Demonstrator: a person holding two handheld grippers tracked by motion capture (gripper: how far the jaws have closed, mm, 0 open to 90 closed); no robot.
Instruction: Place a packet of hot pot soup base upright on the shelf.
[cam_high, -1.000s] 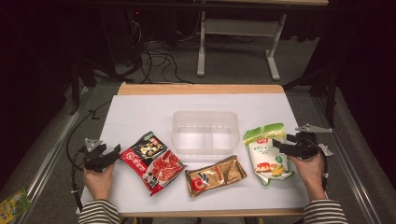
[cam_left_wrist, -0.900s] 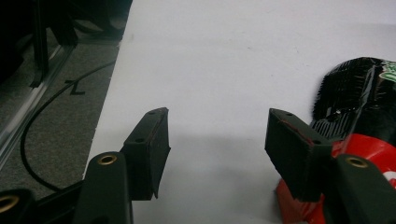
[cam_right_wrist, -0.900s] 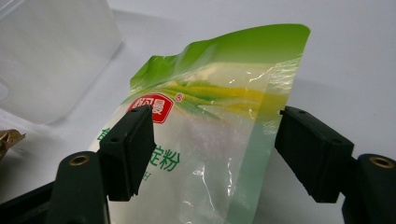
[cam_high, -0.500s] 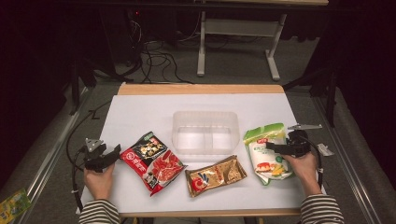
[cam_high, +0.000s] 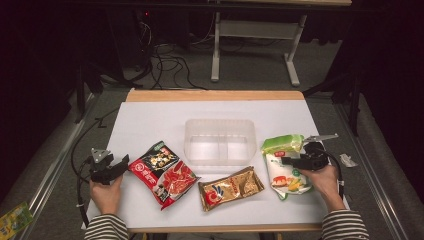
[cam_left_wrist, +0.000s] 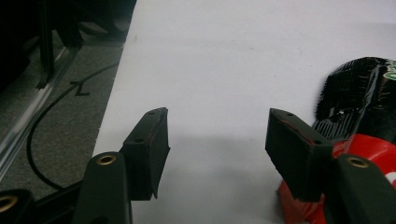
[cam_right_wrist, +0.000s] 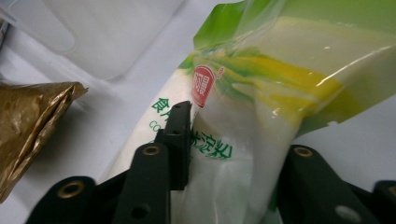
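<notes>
The right gripper has just been closing and now clamps the white-and-green pouch beside the clear tray; the left gripper rests spread wide on the table. It touches the red packet.

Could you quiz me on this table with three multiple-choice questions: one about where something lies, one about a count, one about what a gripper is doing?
1. Where is the clear container?
A. table middle
B. floor
C. in a hand

2. How many food packets lie on the table?
A. two
B. three
C. five

3. The right gripper is:
A. far from any packet
B. closed around the white-and-green packet
C. holding a cup

Answers: 1 A, it sits centrally behind the packets. 2 B, red-and-black packet, gold packet, white-and-green one. 3 B, the packet bulges between its jaws, which have just been closing.
</notes>
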